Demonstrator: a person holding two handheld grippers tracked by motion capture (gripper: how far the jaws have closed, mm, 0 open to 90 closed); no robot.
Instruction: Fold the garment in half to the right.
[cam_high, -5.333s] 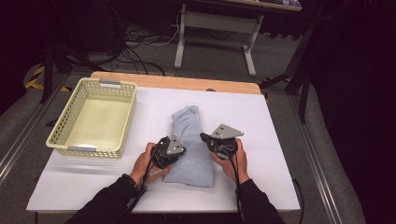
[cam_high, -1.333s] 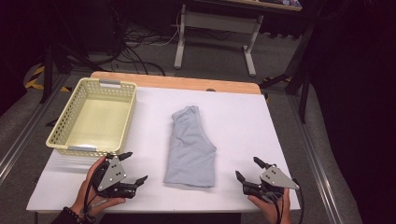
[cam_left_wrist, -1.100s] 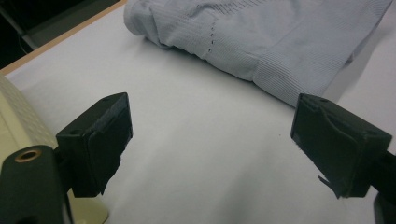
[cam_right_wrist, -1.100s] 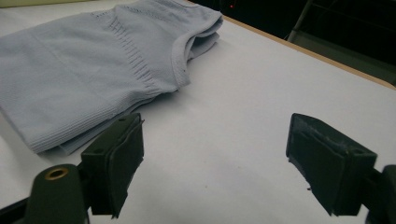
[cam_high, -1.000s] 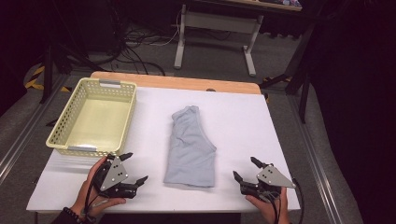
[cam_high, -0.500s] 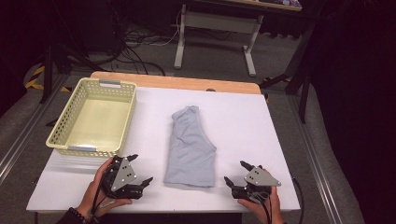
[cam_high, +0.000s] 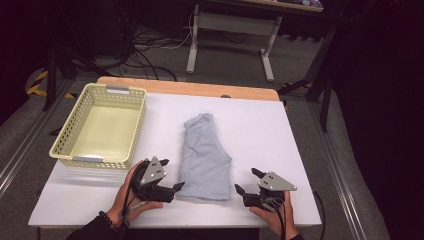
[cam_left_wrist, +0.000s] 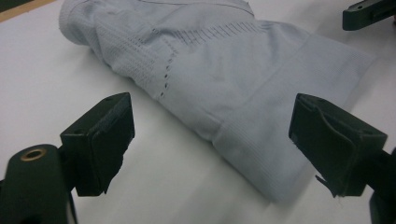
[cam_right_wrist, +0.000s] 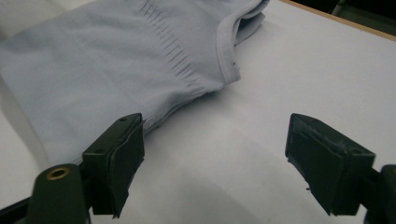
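At the lower centre of the high view, the folded pale blue knit garment (cam_high: 206, 159) lies flat on the white bench (cam_high: 260, 125), its near edge between the two tools. The left tool (cam_high: 170, 176) sits just beside the garment's lower left corner with its jaws spread and nothing between them. The right tool (cam_high: 246, 181) sits near the lower right corner, apart from the cloth, jaws likewise spread and empty. The yellow perforated plastic basket (cam_high: 64, 148) stands at the left of the frame, well apart from the garment.

In the left gripper view, the garment (cam_left_wrist: 224, 79) fills the upper and middle frame, and its near hem runs down toward the right-hand jaw. The step looks like an approach to the near corners; I would slide the lower jaw flat along the bench under the hem, so that all folded layers are caught, not the top one alone.

In the right gripper view, the garment (cam_right_wrist: 116, 60) lies in the upper left, its edge close to the left-hand jaw. This tool probably needs to come further in before it closes, level with the other, so the fold holds.
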